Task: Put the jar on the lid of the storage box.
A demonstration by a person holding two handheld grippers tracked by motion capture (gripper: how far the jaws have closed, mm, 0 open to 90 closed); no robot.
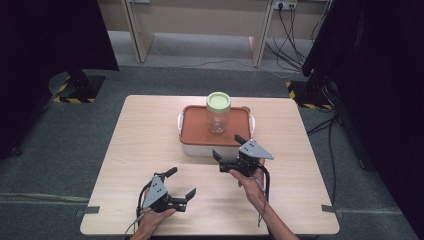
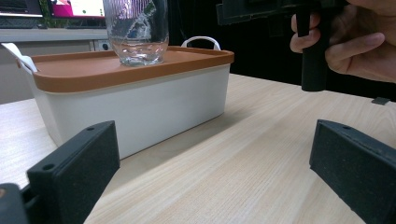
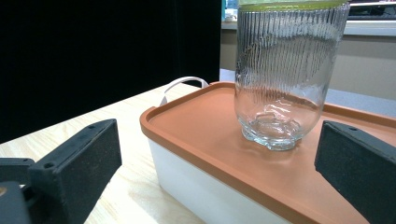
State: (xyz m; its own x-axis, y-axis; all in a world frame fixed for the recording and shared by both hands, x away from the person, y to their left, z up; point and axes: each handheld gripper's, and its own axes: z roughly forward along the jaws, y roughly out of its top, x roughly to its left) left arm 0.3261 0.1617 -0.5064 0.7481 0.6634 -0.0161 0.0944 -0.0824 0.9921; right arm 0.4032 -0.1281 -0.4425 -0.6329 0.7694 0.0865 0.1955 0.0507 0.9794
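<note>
A ribbed clear glass jar (image 1: 218, 118) with a pale green lid (image 1: 218, 101) stands upright on the orange lid (image 1: 195, 127) of a white box (image 1: 200, 149) at the table's middle back. My right gripper (image 1: 227, 146) is open at the box's front right edge. In the right gripper view the jar (image 3: 280, 84) stands a little beyond the wide-apart jaws (image 3: 217, 172), right of centre. My left gripper (image 1: 181, 182) rests open near the front of the table. Its view shows the box (image 2: 140, 102), the jar's base (image 2: 136, 32) and the other hand.
The light wood table (image 1: 140, 150) has bare surface left and right of the box. White handles (image 1: 179, 122) stick out at the box's ends. Dark stands and cables (image 1: 300, 45) lie on the floor beyond the table.
</note>
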